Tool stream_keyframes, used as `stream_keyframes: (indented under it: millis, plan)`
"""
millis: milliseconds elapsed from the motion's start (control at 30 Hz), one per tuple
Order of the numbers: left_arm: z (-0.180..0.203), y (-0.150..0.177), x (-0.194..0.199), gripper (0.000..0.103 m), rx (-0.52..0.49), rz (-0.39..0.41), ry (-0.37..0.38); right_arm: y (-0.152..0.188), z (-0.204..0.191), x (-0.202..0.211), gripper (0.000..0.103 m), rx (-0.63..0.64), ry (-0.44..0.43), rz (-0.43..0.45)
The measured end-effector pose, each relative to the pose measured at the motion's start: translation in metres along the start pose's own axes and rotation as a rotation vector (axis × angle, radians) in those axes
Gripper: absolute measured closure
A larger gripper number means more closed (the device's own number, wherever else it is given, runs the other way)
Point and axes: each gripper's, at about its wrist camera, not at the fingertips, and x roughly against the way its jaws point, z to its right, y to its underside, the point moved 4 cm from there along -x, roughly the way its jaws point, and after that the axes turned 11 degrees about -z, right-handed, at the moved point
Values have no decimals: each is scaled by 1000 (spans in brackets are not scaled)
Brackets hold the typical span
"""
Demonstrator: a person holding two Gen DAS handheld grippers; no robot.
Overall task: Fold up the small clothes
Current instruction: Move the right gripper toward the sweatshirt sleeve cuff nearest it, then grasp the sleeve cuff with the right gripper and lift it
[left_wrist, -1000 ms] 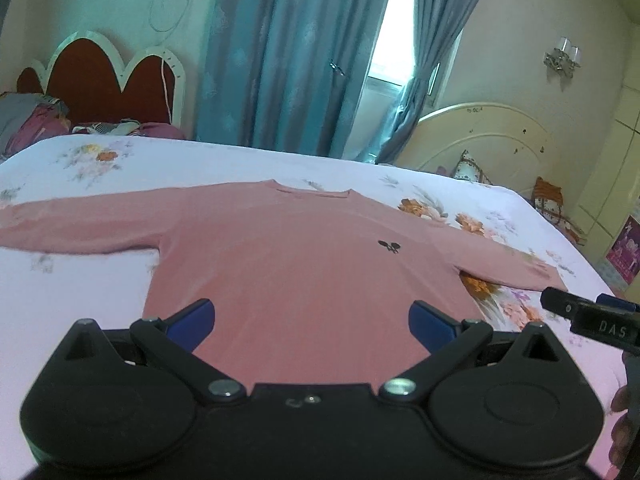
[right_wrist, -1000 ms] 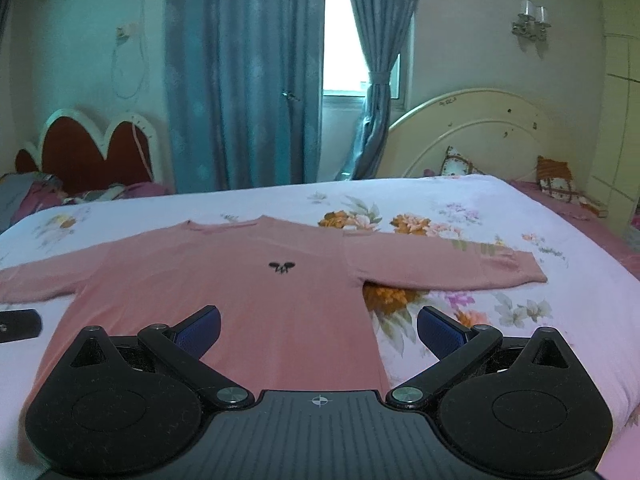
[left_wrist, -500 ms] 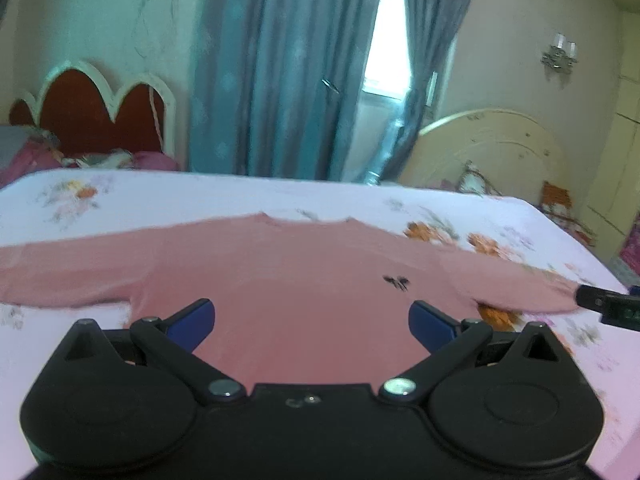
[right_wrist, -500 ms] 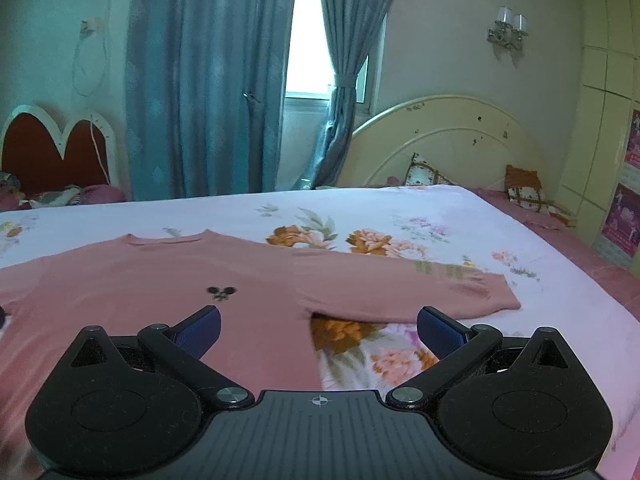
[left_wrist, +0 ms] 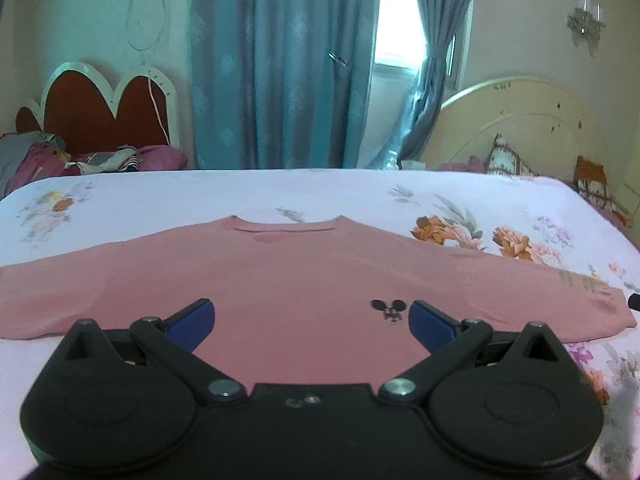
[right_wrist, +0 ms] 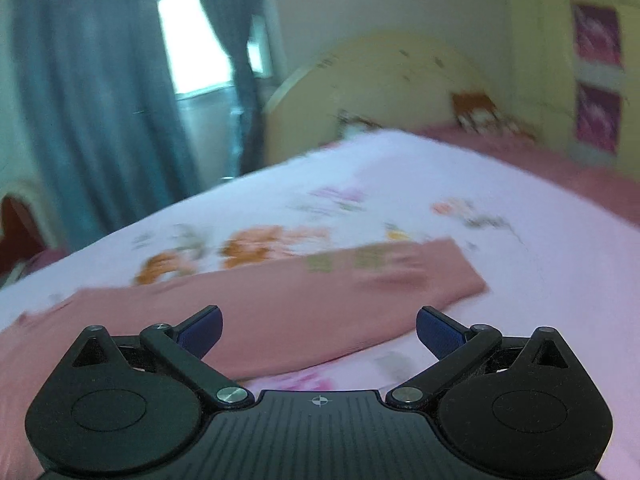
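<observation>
A pink long-sleeved top (left_wrist: 304, 276) lies flat and smooth on the bed (left_wrist: 200, 196), straight ahead of the left tool (left_wrist: 312, 320), neckline away from it and a small dark motif (left_wrist: 387, 309) just inside its right finger. That tool is wide open and holds nothing. The top's left sleeve runs off the frame edge. Ahead of the right tool (right_wrist: 319, 330), also spread wide and empty, lies the other sleeve (right_wrist: 340, 300), its cuff beyond the right finger; this view is blurred. The sheet is pale and floral. Behind hang blue curtains (left_wrist: 272, 64), between a red scalloped headboard (left_wrist: 100, 112) and a cream arched one (left_wrist: 516, 120).
</observation>
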Motion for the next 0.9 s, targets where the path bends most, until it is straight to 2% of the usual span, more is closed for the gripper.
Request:
stream_keyframes:
  millis: [33,67,100,133,233,367,467,900]
  plan:
    - [7,-1,-4,0,-10,-6,-7,-4,11,-9,1,-11,12,-9]
    - [14,-2,-8,0,-19,-15,-16,-9,22,-19,11,-25,21,-17]
    - [20,-3,-13,0,-26,-27,-25,-12,31,-28,40,-47,29,-37]
    - [25,-4,-17,0,-31,-38,-31,-14,41,-37,47,-74,36,-55]
    - [39,-4,-29,0,-40,-71,-42,-17,67,-59,47,-153,23,-88]
    - [57,-3,-43,0,-61,-110,-59,-14,85,-84,47,-187,40,-132]
    - [67,-2,-51,0,-84,-132,-64,-14,94,-95,47,-204,39,-133]
    - [103,-17,-72,0,-147,-154,-24,-13,101,-91,47,-271,-5,-130]
